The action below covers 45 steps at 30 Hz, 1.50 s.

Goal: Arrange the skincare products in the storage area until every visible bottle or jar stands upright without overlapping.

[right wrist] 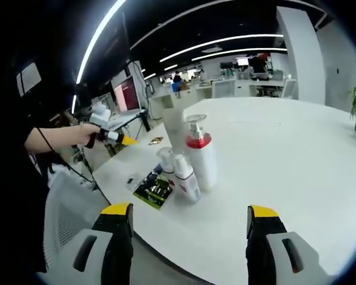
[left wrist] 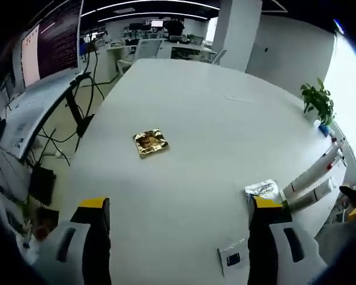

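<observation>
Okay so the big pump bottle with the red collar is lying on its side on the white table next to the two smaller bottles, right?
Not quite. In the right gripper view the pump bottle with the red collar stands upright on the white table, next to the two smaller bottles.

Open-plan office: big white desk (left wrist: 213, 136), white pillar (right wrist: 299, 53), dark ceiling with long light strips (right wrist: 225, 41), potted plant (left wrist: 318, 102) at the desk's edge, monitor (left wrist: 50, 41), probably more workstations (right wrist: 243, 86) at the back.

Two small bottles (right wrist: 176, 172) stand beside the pump bottle (right wrist: 201, 155).
</observation>
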Tool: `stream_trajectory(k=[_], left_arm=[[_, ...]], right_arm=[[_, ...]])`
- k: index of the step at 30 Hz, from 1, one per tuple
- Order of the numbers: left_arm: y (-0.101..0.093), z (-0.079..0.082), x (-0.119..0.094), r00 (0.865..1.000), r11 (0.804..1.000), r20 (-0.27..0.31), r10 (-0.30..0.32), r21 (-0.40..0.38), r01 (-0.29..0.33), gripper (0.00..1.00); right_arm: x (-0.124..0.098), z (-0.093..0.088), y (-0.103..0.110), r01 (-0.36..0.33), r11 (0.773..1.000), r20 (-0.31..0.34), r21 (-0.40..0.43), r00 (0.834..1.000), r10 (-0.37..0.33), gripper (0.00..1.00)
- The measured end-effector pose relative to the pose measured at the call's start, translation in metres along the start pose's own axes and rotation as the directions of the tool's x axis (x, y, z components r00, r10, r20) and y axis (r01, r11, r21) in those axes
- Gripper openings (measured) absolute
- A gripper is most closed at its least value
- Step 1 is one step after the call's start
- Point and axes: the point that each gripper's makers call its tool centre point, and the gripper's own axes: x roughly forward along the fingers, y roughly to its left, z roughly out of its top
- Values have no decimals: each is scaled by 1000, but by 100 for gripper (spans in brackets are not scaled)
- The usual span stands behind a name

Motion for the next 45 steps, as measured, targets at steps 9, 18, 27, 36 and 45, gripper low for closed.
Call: stream_trajectory(k=[9, 18, 27, 36, 45], left_arm=[[9, 23, 40, 998, 999, -50, 31, -15, -32, 86], [22, 32, 71, 993, 994, -73, 94, -47, -98, 85], [42, 42, 101, 983, 985, -101, 153, -62, -160, 75], [60, 43, 121, 973, 970, -115, 198, -120, -212, 67], [70, 45, 128, 964, 966, -112, 241, -67, -249, 61]], right_arm=[[0, -3, -5, 29, 1000, -11, 12, 1000, -29, 79], [0, -3, -9, 55, 998, -16, 32, 998, -54, 79], [1, -6, -10, 64, 997, -28, 50, 998, -63, 79], [3, -9, -13, 75, 995, -50, 69, 996, -72, 79], [14, -7, -27, 82, 989, -32, 122, 996, -78, 79]])
